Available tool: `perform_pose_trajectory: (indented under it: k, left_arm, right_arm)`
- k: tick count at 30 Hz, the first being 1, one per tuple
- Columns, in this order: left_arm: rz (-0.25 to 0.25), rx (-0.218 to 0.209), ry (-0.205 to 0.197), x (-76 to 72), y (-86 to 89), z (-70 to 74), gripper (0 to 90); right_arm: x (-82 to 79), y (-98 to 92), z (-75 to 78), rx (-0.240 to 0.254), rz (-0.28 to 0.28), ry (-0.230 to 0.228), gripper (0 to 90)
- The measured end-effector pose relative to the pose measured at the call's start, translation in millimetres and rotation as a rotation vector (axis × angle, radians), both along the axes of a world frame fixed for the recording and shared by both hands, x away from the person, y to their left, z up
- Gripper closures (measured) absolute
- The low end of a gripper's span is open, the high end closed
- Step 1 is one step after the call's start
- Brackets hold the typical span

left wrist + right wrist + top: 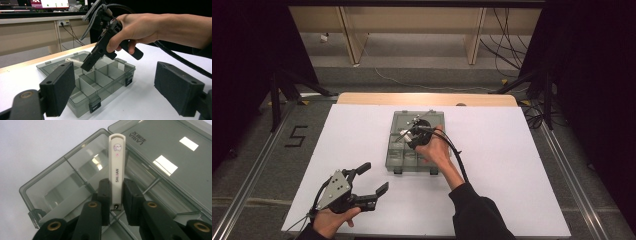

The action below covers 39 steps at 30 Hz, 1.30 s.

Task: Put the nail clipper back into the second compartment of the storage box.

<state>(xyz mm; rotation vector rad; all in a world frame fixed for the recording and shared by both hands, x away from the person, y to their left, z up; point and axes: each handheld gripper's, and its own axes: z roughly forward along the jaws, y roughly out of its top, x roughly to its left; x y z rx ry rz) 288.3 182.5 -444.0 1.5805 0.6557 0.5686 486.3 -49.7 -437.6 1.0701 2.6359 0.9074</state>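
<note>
The right gripper (116,195) is clamped on a white nail clipper (117,167), poised over the open compartment box (394,150), likely to drop it in; the left gripper (373,179), jaws apart, waits beside the box

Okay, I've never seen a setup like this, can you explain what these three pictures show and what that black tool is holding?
A person works at a white table with a hand-held two-jaw gripper in each hand. One picture looks down from above; the other two come from cameras riding on each gripper, looking along its black jaws. On the table sits a clear grey compartment box with its lid open. The right gripper is shut on a slim white nail clipper and holds it over the box. The left gripper rests open near the table's front edge, apart from the box.
</note>
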Motion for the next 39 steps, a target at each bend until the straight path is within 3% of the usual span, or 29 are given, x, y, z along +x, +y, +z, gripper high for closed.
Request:
perform_pose_trajectory:
  k: [17, 21, 26, 39]
  left_arm:
    - [0.001, -0.009, 0.004, -0.6, -0.3, 0.0, 16.7]
    - [0.000, -0.003, 0.000, -0.1, -0.2, 0.0, 16.7]
    - [0.002, -0.007, 0.005, -0.4, -0.6, -0.4, 16.7]
    - [0.004, 0.005, -0.007, 0.7, -0.1, -0.2, 16.7]
  right_arm:
    - [0.6, 4.4, -3.5, -0.025, 0.002, 0.008, 76.7]
    - [2.0, 3.3, -1.4, -0.009, -0.011, -0.002, 67.2]
    - [0.2, 0.3, 8.1, 0.006, -0.024, -0.048, 56.2]
    - [-8.2, -23.5, 36.1, 0.046, -0.013, -0.137, 40.2]
